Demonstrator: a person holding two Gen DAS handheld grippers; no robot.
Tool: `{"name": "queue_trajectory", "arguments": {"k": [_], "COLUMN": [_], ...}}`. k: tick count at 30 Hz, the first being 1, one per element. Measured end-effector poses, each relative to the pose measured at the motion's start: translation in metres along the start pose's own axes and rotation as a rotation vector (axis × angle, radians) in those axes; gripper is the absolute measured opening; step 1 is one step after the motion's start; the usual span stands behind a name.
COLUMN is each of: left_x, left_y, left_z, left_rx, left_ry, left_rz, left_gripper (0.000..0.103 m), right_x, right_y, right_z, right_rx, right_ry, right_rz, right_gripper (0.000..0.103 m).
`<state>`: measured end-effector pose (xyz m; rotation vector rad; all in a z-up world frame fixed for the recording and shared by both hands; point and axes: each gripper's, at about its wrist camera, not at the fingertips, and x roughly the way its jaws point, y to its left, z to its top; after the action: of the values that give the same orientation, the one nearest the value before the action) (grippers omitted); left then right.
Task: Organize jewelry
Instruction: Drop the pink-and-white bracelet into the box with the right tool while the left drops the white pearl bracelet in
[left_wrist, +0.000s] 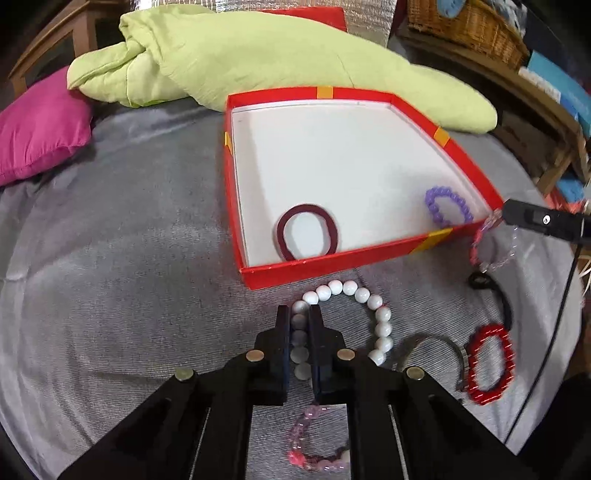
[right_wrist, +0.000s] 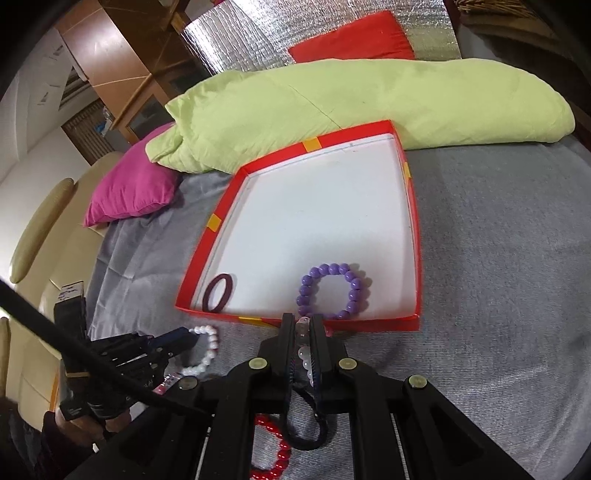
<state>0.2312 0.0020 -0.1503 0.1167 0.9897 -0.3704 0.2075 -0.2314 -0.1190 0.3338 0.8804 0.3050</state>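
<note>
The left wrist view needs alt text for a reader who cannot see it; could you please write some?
The left claw is shut on a white bead bracelet lying on a grey bedcover. Just beyond sits an open red box holding a maroon hair tie and a purple bracelet.

Both the left gripper (left_wrist: 299, 314) and right gripper (right_wrist: 301, 321) show matte black angular linkage arms studded with round brass-coloured pivot caps, flat narrow black fingers (left_wrist: 282, 332), and a thin black cable (right_wrist: 74, 347) trailing alongside.
</note>
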Motion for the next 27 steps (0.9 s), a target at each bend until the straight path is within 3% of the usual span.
{"name": "queue_trajectory", "arguments": {"k": [8, 13, 19, 27], "left_x": [-0.051, -0.059, -0.041, -0.007], "left_y": [-0.01, -0.014, -0.022, -0.037], "left_z": [0.012, 0.029, 0.059, 0.083], "left_rx": [0.045, 0.02, -0.055, -0.127], "left_ry": [-0.161, -0.25, -0.282, -0.26], "left_rz": [-0.121, -0.141, -0.126, -0.163], "left_gripper": [0.01, 0.01, 0.01, 0.01], "right_x": [-0.02, -0.018, 0.015, 0.051], "right_y": [0.021, 0.03, 0.027, -0.008], "right_z": [0.011, 0.028, 0.047, 0.075], "right_rx": [-0.029, -0.02, 0.008, 0.11], "right_ry": [-0.114, -0.173, -0.157, -0.144], "right_rz": [0.11, 0.139, 0.067, 0.007], "right_gripper": [0.009, 0.009, 0.009, 0.009]}}
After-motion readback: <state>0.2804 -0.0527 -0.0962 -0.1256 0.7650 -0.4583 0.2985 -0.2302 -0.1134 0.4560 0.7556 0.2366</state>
